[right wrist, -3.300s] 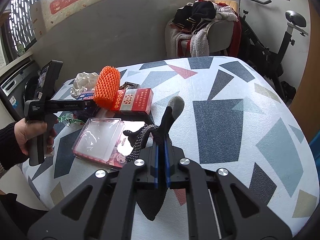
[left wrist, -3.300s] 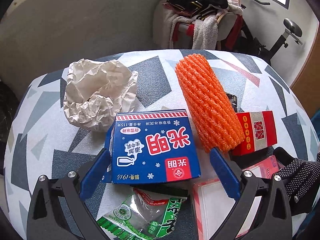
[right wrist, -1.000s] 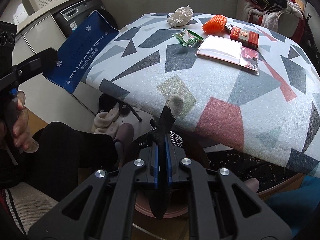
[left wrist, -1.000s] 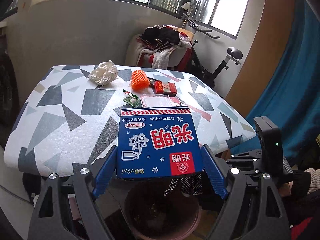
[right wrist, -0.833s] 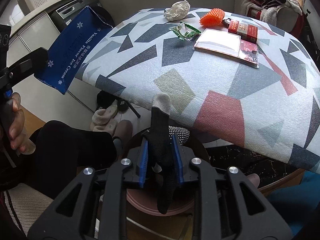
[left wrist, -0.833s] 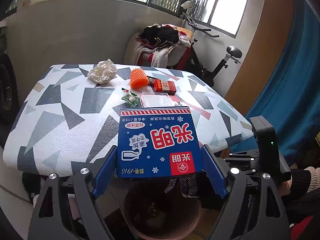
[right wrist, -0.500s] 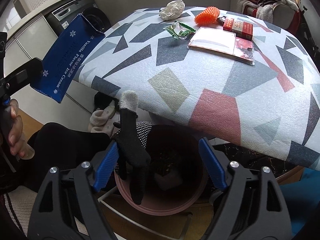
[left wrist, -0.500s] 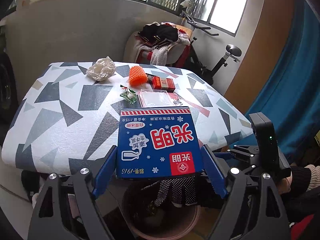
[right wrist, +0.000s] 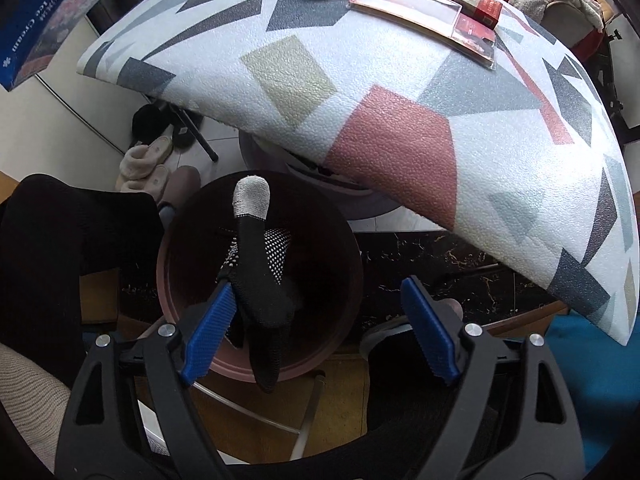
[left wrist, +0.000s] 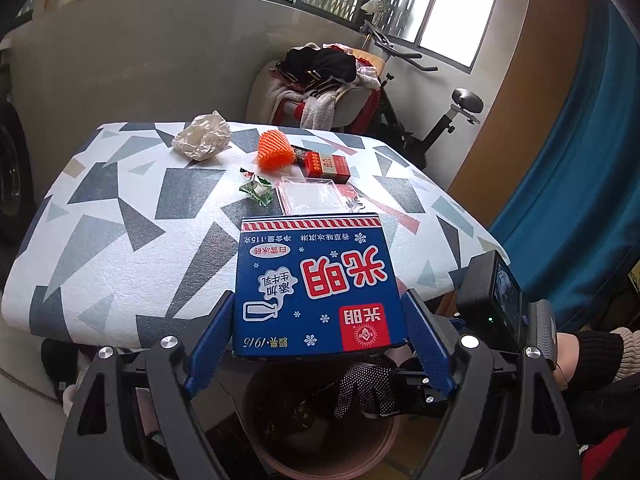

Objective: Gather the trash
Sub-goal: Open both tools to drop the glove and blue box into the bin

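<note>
My left gripper (left wrist: 318, 354) is shut on a blue ice cream box (left wrist: 316, 284) and holds it above the round brown trash bin (left wrist: 320, 440). My right gripper (right wrist: 318, 330) is open over the same bin (right wrist: 352, 248). A black dotted glove (right wrist: 260, 280) with a grey fingertip hangs against its left finger (right wrist: 208, 332), over the bin's mouth. The glove also shows in the left wrist view (left wrist: 366, 386). On the table lie crumpled white paper (left wrist: 202, 140), an orange foam net (left wrist: 274, 152), a green wrapper (left wrist: 256, 190), a red box (left wrist: 326, 166) and a clear plastic pack (left wrist: 310, 200).
The patterned table (right wrist: 400, 92) overhangs the bin's far side. Slippers (right wrist: 148, 164) lie on the floor under it. The person's dark-clad leg (right wrist: 60, 248) is left of the bin. A chair piled with clothes (left wrist: 324, 80) and an exercise bike (left wrist: 440, 120) stand behind the table.
My right gripper has opened and tilted down over the bin; the glove slid out of its grip and now hangs by the left finger. The left gripper has held the box over the bin.
</note>
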A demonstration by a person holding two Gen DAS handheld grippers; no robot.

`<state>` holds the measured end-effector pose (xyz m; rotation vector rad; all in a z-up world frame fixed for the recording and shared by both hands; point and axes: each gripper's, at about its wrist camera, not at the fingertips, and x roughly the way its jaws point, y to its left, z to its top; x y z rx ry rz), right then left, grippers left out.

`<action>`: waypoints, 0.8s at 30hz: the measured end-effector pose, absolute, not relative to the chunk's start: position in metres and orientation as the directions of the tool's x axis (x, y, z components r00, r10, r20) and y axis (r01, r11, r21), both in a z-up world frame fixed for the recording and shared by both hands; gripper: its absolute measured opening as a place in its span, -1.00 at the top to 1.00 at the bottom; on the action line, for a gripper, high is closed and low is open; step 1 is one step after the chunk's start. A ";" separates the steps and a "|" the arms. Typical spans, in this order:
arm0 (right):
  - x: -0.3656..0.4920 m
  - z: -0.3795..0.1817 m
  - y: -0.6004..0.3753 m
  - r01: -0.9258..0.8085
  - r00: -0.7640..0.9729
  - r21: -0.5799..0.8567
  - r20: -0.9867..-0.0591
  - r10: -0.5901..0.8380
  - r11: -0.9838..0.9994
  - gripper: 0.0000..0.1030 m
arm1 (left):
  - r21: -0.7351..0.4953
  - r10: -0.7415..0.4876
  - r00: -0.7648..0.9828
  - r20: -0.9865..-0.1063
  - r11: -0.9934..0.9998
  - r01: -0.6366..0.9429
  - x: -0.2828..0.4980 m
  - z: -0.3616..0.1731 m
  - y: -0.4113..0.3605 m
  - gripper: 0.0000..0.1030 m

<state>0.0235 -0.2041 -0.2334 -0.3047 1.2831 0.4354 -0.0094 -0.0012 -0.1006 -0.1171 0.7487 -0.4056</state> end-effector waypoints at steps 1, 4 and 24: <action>0.024 -0.237 -0.204 -0.477 0.208 0.015 -0.969 0.130 0.879 -0.62 | -0.246 -0.399 0.659 -0.637 0.916 0.317 -0.009 -0.101 -0.001 -0.56; 0.023 -0.247 -0.204 -0.496 0.163 0.007 -0.981 0.101 0.868 -0.63 | -0.246 -0.399 0.659 -0.638 0.916 0.317 -0.009 -0.101 -0.001 -0.56; 0.035 -0.190 -0.231 -0.404 0.322 0.171 -0.893 0.315 0.899 -0.88 | -0.243 -0.409 0.643 -0.647 0.910 0.335 -0.009 -0.106 -0.007 -0.56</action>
